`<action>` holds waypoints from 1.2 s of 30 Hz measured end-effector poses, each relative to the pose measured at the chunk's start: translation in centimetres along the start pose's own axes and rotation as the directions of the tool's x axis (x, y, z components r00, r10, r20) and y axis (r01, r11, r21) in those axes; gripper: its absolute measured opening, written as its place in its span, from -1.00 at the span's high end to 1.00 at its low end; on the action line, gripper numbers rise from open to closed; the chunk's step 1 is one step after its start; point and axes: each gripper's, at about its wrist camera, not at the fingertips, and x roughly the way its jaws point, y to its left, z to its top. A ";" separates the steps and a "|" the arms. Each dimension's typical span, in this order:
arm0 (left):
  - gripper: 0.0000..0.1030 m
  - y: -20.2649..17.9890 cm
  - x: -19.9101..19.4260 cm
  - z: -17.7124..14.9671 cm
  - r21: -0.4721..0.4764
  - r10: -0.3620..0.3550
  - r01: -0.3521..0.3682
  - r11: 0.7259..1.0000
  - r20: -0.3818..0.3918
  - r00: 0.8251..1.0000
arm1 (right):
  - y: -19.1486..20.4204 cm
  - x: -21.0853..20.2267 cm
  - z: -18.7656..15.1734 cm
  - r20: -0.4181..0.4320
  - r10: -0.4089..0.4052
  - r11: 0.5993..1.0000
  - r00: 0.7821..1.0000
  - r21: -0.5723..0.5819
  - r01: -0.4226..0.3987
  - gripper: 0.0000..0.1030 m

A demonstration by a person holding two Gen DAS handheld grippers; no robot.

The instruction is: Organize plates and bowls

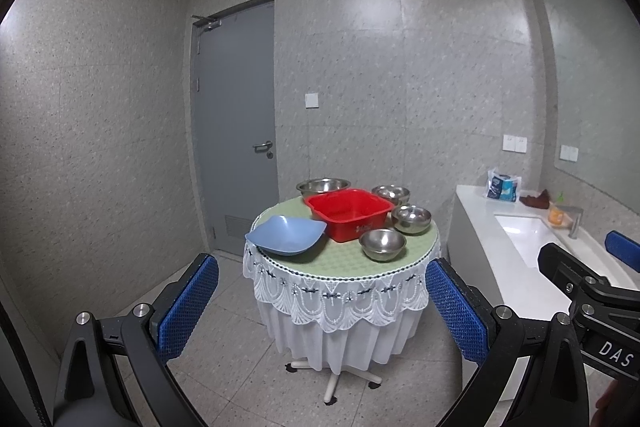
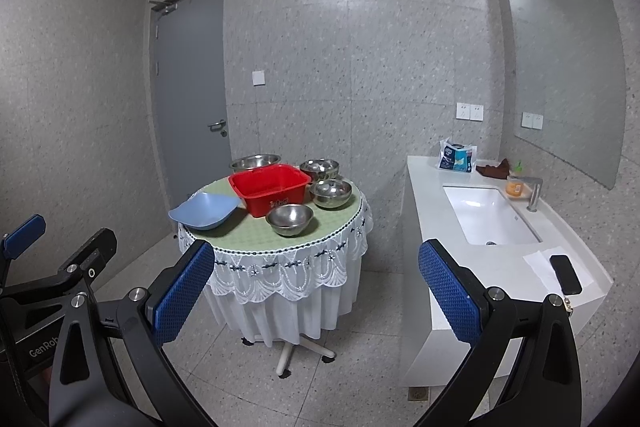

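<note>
A red tub [image 1: 349, 213], a blue dish [image 1: 286, 235] and four steel bowls [image 1: 382, 244] sit on the round cloth-covered counter [image 1: 344, 267], well ahead of both hand-held grippers. The left hand-held gripper [image 1: 322, 307] and the right hand-held gripper [image 2: 316, 297] are spread wide, holding nothing.

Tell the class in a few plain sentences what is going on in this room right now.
A person holds two grippers, both open and empty, some way back from a round table. Nothing has been picked up. On the table sit a red tub, a blue dish and four steel bowls: a large one behind the tub and three smaller ones to its right. The left gripper and right gripper both face the table.
</note>
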 end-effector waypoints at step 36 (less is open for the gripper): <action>-0.99 3.8 31.4 9.8 0.048 -0.081 0.096 0.994 -0.258 0.963 | 1.4 22.7 3.2 -0.211 -0.021 0.995 0.977 0.094 0.041 -1.00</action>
